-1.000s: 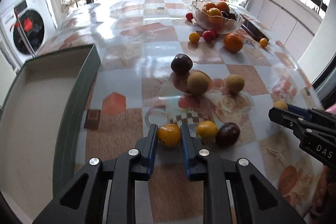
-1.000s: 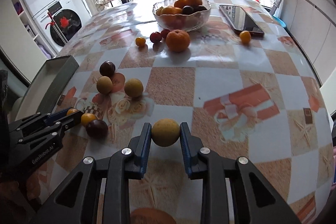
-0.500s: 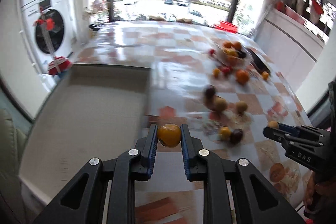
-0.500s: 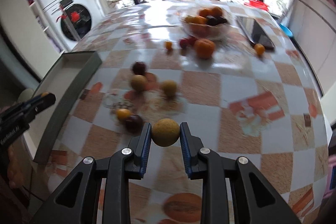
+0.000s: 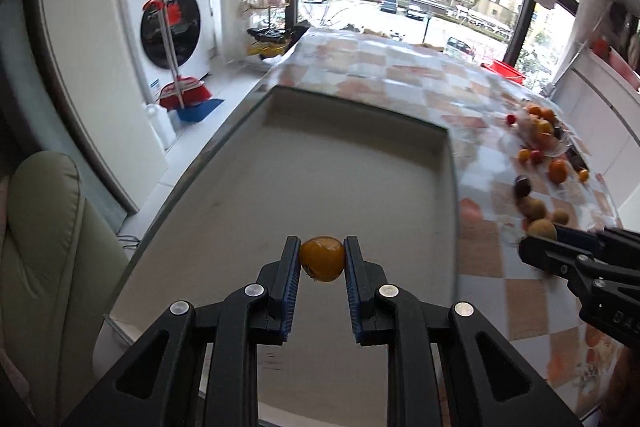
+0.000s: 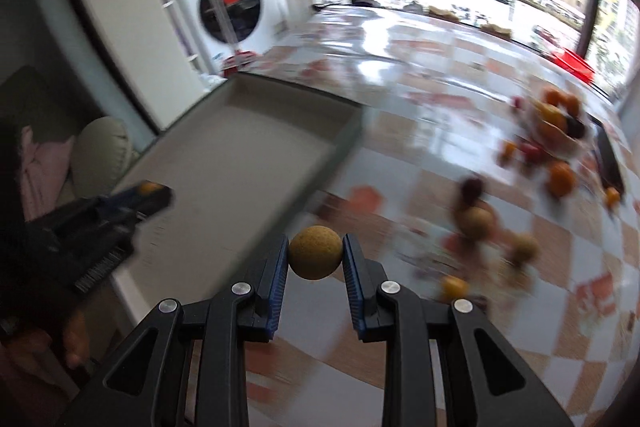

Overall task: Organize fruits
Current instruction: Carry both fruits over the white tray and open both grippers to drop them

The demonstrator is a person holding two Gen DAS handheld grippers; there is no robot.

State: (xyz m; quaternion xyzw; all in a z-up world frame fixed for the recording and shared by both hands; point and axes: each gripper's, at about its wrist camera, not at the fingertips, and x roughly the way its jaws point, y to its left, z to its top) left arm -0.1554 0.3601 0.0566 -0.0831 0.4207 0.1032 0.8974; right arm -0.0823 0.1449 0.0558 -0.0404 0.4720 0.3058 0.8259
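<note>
My left gripper (image 5: 322, 259) is shut on a small orange-yellow fruit (image 5: 322, 258) and hangs over the grey tray (image 5: 340, 179), whose floor is bare. My right gripper (image 6: 315, 258) is shut on a round yellow-brown fruit (image 6: 315, 257) above the table, just right of the tray's (image 6: 224, 163) near right wall. In the left wrist view the right gripper (image 5: 538, 241) comes in from the right with its fruit (image 5: 541, 228). In the right wrist view the left gripper (image 6: 154, 193) shows over the tray.
Loose fruits (image 5: 532, 205) lie on the checkered tablecloth right of the tray, with a glass bowl of fruit (image 5: 542, 125) beyond them. A phone (image 6: 610, 159) lies by the bowl. Washing machines (image 5: 168, 23) and a chair (image 5: 44, 235) stand left of the table.
Both grippers have carried their fruits leftward from the pile of loose fruit. The left one now hangs over the tray, the right one has come up to the tray's right wall.
</note>
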